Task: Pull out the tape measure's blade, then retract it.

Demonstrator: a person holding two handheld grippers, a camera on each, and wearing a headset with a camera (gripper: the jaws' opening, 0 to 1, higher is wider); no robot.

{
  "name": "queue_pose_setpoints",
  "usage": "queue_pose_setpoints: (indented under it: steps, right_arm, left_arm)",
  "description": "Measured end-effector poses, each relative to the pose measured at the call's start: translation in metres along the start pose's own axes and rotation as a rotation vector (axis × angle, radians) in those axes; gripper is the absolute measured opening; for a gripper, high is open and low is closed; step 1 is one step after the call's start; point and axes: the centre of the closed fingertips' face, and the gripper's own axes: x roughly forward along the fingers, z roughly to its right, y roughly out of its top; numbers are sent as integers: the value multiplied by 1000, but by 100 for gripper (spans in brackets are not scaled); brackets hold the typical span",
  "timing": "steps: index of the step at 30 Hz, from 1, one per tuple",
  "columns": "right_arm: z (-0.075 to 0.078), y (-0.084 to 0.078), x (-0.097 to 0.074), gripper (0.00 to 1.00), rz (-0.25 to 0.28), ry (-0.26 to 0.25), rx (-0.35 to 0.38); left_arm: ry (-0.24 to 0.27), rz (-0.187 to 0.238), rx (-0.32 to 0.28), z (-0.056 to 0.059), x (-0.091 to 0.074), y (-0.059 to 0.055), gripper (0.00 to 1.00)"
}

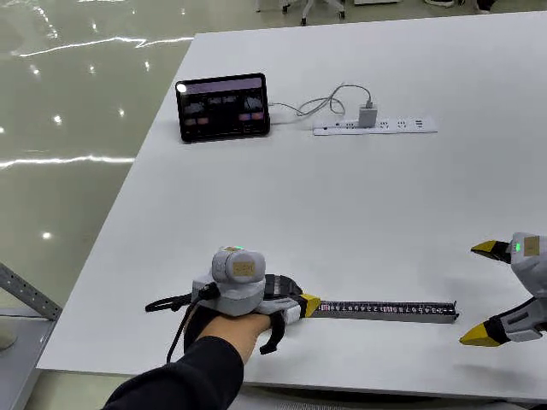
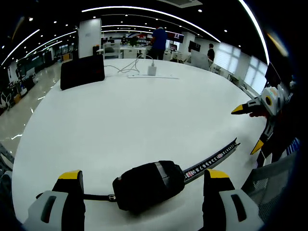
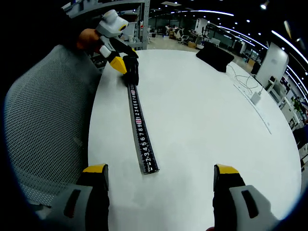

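In the left gripper view the left gripper (image 2: 144, 175) stands wide. Its yellow-tipped jaws sit on either side of the black tape measure (image 2: 150, 186), which lies on the white counter (image 2: 144, 110) with a gap to each jaw. A thin strap (image 2: 96, 196) trails from the case toward one jaw. The head view hides most of that case under the gripper and the hand (image 1: 235, 328) holding it, so the gaps cannot be judged there. The blade (image 3: 140, 129) is out, flat on the counter along its near edge. The right gripper view gives its numerals and its hooked end, which lies between the jaws of the right gripper (image 3: 160, 169), also wide and touching nothing. That view adds a grey mesh chair back (image 3: 43, 125) beside the counter. Farther off stand a dark tablet (image 1: 222, 107) and a power strip (image 1: 376, 126) with a white charger (image 1: 367, 114) plugged in; the tablet's screen is too small to read
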Motion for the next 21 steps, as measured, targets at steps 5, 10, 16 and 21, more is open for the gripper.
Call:
queue_pose_setpoints:
  steps: [5,10,16,21]
  right_arm:
    - [-7,-3,11,75,-54,77,-44]
    - [-14,-9,19,60,-105,155,-75]
    - [-19,-12,25,43,-148,200,-107]
    - [-17,-16,27,36,-164,208,-116]
  left_arm:
    - [-2,-1,1,0,0,0,100]
    - [-12,9,25,3,1,2,100]
    - [-21,24,39,5,1,4,100]
    - [-26,26,36,5,1,4,100]
